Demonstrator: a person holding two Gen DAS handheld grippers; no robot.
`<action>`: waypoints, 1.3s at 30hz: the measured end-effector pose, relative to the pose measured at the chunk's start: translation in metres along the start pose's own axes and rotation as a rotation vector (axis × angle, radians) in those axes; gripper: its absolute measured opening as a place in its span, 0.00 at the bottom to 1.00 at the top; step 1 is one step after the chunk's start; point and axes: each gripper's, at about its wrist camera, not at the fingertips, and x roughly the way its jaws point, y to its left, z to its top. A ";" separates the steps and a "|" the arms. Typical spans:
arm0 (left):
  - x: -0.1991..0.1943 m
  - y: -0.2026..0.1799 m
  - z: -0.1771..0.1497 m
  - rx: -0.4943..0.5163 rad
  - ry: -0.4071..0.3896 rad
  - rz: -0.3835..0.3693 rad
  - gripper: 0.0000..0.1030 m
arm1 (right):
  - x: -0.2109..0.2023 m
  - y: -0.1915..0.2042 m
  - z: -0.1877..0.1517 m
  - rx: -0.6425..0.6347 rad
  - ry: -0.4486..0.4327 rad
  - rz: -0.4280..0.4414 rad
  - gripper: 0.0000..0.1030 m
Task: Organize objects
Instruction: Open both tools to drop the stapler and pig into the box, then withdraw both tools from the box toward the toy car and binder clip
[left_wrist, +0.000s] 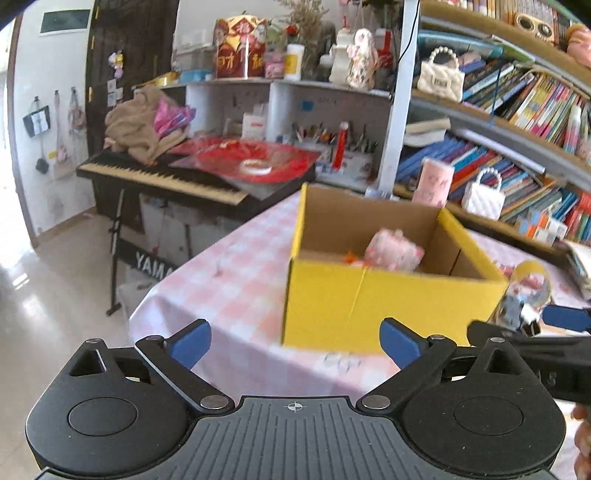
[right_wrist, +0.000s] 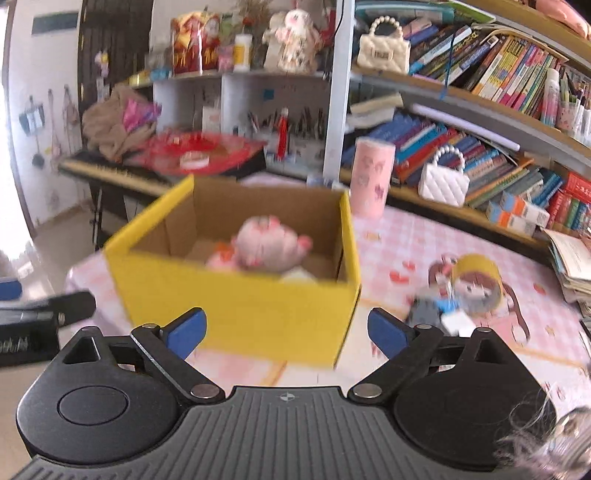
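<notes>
Pink-checked cloth (right_wrist: 424, 236) covers the table; a yellow box (right_wrist: 236, 302) sits on it holding a pink plush (right_wrist: 269, 242), with a doll (right_wrist: 469, 295) lying at its three o'clock. Bookshelves (right_wrist: 480, 110) and a keyboard (left_wrist: 159, 177) stand behind. Left gripper (left_wrist: 295, 343) and right gripper (right_wrist: 286, 332) both gape wide, empty.

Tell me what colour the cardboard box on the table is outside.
Yellow outside, plain brown inside; the cardboard box shows best in the right wrist view.
</notes>
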 end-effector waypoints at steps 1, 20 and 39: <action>-0.003 0.002 -0.003 -0.003 0.009 0.000 0.96 | -0.003 0.002 -0.006 0.009 0.009 -0.005 0.92; -0.048 0.007 -0.046 0.053 0.067 -0.068 0.97 | -0.069 0.015 -0.063 0.093 0.030 -0.092 0.93; -0.058 -0.026 -0.064 0.143 0.107 -0.190 0.97 | -0.107 -0.014 -0.099 0.223 0.044 -0.234 0.94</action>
